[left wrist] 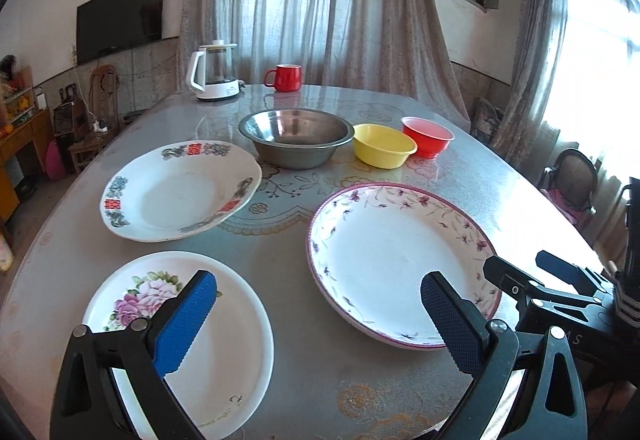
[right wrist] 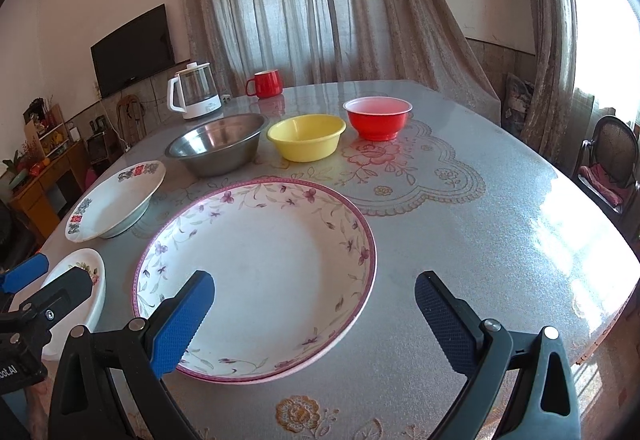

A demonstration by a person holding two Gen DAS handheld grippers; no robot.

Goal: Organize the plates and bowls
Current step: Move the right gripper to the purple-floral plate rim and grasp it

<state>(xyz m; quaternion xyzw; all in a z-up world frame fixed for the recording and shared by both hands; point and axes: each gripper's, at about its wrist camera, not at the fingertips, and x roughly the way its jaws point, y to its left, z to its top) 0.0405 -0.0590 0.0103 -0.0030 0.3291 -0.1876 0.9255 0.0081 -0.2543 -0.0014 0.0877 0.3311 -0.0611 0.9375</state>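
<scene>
While both grippers hover above the near edge of the table (right wrist: 500, 208), neither has hold of anything: the left gripper (left wrist: 318, 304) has its blue-padded fingers spread wide apart, and the right gripper (right wrist: 314, 300) is spread just as wide.

Taking the steel bowl (left wrist: 296, 138) as the landmark, the yellow bowl (left wrist: 384, 145) sits just beside it on its right, and the red bowl (left wrist: 427, 135) stands just beyond the yellow one, further right. Nearer the camera and to the left of the steel bowl lies the white plate with red and blue rim motifs (left wrist: 180, 190), its far edge close to the bowl. Nearer the camera and to the right of the steel bowl lies the large plate with a purple floral rim (left wrist: 400, 260); the right gripper's left finger hangs over its near edge. Well in front of the steel bowl, at the table's near left edge, is the small white plate with pink flowers (left wrist: 224, 344), with the left gripper's left finger above it.

Behind the steel bowl, at the far edge, stand a white electric kettle (left wrist: 214, 74) to the left and a red mug (left wrist: 286, 77).
</scene>
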